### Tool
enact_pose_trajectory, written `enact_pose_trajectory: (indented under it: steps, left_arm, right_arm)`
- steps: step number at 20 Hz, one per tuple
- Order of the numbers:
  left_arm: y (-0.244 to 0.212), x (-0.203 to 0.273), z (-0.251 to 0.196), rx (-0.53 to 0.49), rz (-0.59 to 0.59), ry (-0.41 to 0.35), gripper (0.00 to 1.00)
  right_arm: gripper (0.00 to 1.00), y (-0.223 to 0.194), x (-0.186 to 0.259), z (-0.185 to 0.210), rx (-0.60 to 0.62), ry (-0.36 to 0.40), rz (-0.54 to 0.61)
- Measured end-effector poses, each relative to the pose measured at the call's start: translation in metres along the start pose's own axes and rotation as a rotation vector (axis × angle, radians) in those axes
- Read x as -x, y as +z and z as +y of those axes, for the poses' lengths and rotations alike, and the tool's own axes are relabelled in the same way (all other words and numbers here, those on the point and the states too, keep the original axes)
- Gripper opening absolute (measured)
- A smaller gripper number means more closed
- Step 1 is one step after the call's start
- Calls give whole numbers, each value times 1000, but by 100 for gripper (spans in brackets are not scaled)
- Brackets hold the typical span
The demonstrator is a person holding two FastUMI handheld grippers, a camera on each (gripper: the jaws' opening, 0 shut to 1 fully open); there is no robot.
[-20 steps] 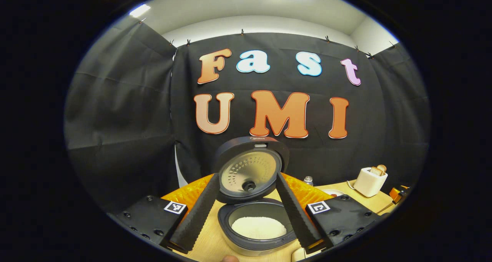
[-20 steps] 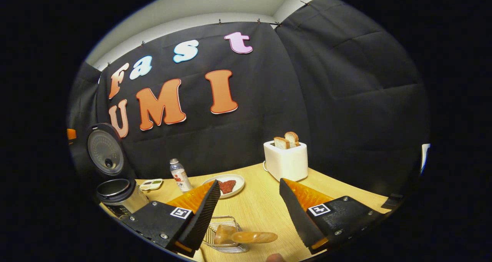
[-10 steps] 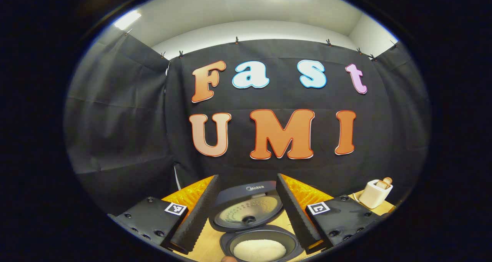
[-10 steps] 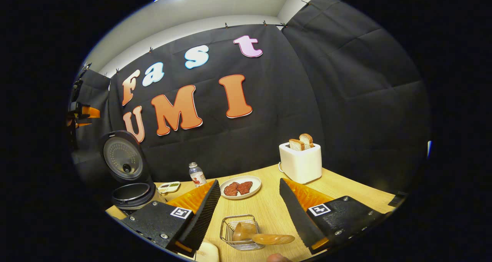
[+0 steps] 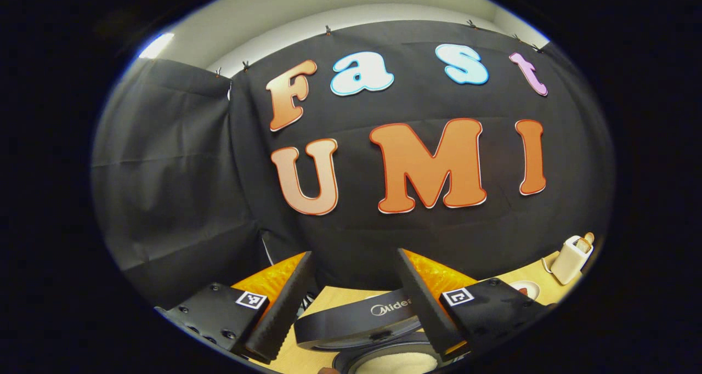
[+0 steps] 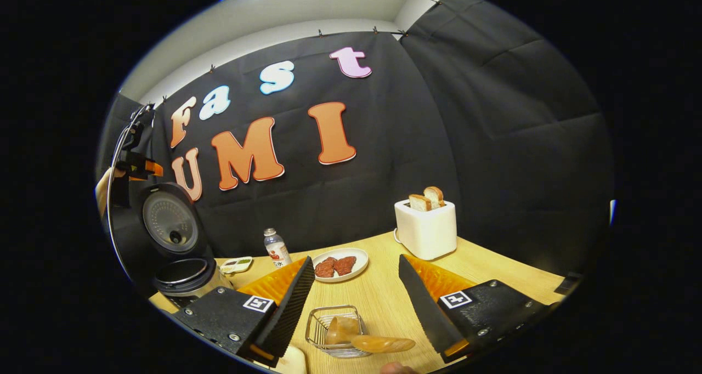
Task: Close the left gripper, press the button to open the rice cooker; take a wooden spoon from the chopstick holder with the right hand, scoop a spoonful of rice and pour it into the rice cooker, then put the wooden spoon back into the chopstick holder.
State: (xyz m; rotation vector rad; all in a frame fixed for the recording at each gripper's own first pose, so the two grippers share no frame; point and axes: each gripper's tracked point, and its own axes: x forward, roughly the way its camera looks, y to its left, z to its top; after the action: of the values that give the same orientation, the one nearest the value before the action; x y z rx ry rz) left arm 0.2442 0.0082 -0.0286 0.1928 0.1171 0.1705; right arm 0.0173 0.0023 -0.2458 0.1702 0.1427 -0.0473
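Both grippers are gaping wide and holding nothing, the right gripper (image 6: 354, 297) hovering above the wire chopstick holder (image 6: 334, 330) with its wooden spoon (image 6: 378, 343), the left gripper (image 5: 351, 297) hanging over the open dark rice cooker (image 5: 356, 322).

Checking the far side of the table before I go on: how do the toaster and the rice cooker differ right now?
The toaster is a white box, while the rice cooker is dark and round with a metal-sided body. The toaster stands at the right by the wall with two bread slices sticking out of its top; the rice cooker sits at the left with its lid raised upright. Both rest on the wooden table.
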Motion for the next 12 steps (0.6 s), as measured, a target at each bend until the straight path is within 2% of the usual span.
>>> enact_pose_trajectory:
  steps: [6,8,9,10,12]
  left_arm:
    - [-18,-2,-4,57,55,-46,100]
    - [-25,10,-10,91,87,-88,97]
    - [-29,16,-14,121,105,-114,100]
    - [-34,22,-17,160,123,-143,98]
    - [-45,39,-26,217,151,-192,100]
  right_arm:
    - [95,-3,6,-3,8,-25,12]
    - [95,-2,14,1,11,-26,11]
    - [95,-1,20,3,16,-22,7]
    - [95,-1,27,5,22,-18,5]
    - [95,-2,39,11,29,-1,7]
